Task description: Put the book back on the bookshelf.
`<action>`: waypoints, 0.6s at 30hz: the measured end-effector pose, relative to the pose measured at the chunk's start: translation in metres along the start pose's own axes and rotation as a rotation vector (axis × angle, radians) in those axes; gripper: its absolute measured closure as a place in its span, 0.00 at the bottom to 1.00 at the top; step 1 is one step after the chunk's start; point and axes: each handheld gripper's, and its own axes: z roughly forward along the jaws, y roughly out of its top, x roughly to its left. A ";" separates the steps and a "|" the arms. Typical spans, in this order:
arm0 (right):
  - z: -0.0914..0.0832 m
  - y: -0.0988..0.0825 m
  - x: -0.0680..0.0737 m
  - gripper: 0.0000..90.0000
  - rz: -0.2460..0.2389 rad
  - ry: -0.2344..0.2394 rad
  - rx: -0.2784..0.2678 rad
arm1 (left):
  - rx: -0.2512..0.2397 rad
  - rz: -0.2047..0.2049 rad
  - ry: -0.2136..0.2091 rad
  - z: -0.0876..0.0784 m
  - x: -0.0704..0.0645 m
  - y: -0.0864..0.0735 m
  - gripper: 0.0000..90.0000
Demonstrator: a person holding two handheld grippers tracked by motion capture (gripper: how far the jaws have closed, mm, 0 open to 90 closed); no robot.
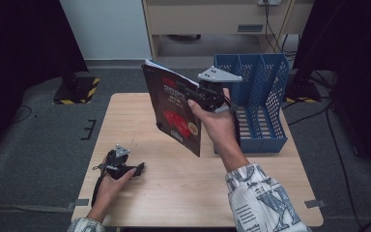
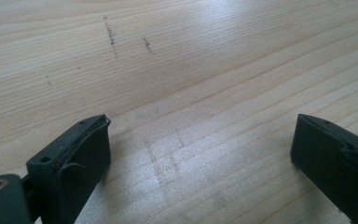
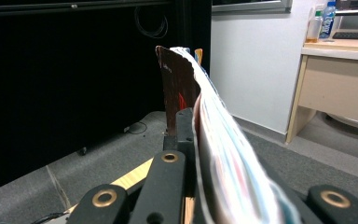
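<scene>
On the dark cover of the book (image 1: 174, 108) I hold up in my right gripper (image 1: 193, 94), large red numerals seem to read "202", the last digit hidden behind the gripper. Small pale lines below them and a round gold sticker near the lower corner are too blurred to read. My sleeve (image 1: 258, 198) carries newsprint-style lettering, illegible here.

Your right gripper (image 1: 204, 96) grips a dark book (image 1: 173, 104) with red cover art and white page edges; your blue rack (image 1: 261, 96) stands on pale wood table (image 1: 174, 183); your sleeves carry newsprint pattern.
</scene>
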 end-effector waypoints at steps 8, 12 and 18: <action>-0.008 0.011 -0.002 0.97 -0.009 -0.014 -0.004 | 0.003 -0.001 0.002 0.000 0.000 0.000 0.04; -0.014 0.012 -0.005 0.97 0.001 -0.017 -0.007 | 0.004 -0.002 0.000 0.000 0.000 0.000 0.04; -0.023 0.017 -0.007 0.97 0.011 -0.030 -0.010 | 0.004 -0.003 0.003 0.000 -0.001 0.000 0.04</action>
